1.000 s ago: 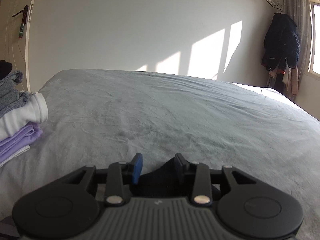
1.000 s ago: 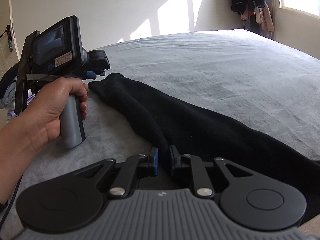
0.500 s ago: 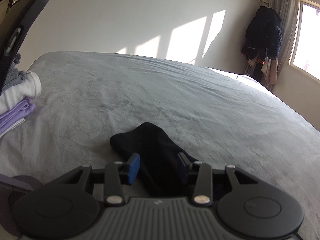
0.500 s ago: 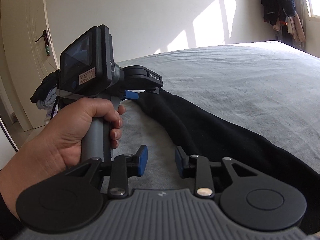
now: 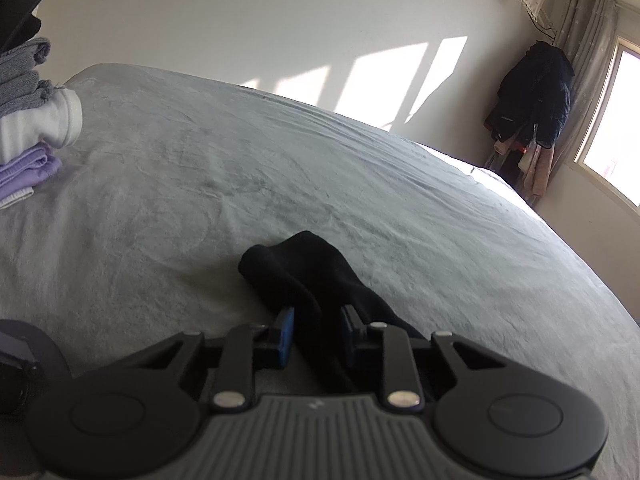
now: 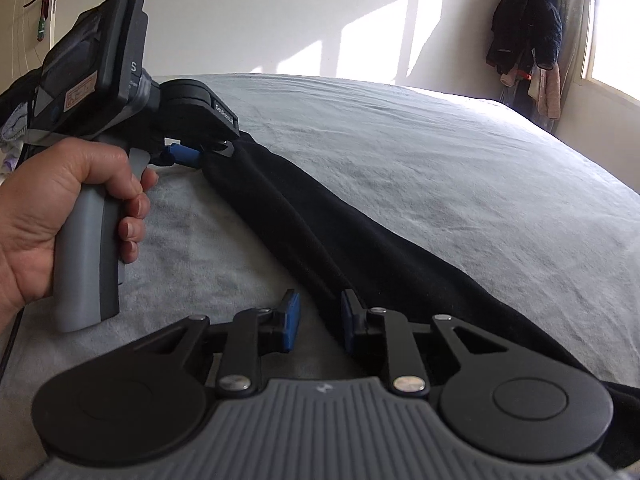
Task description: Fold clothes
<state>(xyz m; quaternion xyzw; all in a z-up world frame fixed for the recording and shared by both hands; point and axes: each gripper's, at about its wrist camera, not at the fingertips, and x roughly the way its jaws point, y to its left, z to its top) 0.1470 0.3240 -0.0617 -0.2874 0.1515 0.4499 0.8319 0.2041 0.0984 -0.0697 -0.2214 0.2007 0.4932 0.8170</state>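
Observation:
A long black garment [image 6: 360, 236] lies folded lengthwise on the grey bed [image 6: 460, 168], running from far left to near right. Its end [image 5: 296, 268] shows in the left wrist view. My left gripper [image 5: 318, 334] is open, its blue pads on either side of the garment's end fold; it also shows in the right wrist view [image 6: 192, 154], held by a hand. My right gripper [image 6: 318, 326] is open and empty, low over the garment's near edge, with the right finger over the cloth.
A stack of folded clothes [image 5: 28, 120], grey, white and purple, sits at the bed's left side. Dark jackets [image 5: 532, 96] hang by the window at the far right. A door with a handle [image 6: 38, 4] is at the far left.
My right gripper opened and let go of the black garment. My left gripper pulled back, so the garment's end now shows ahead of its open fingers. Both views tilted.

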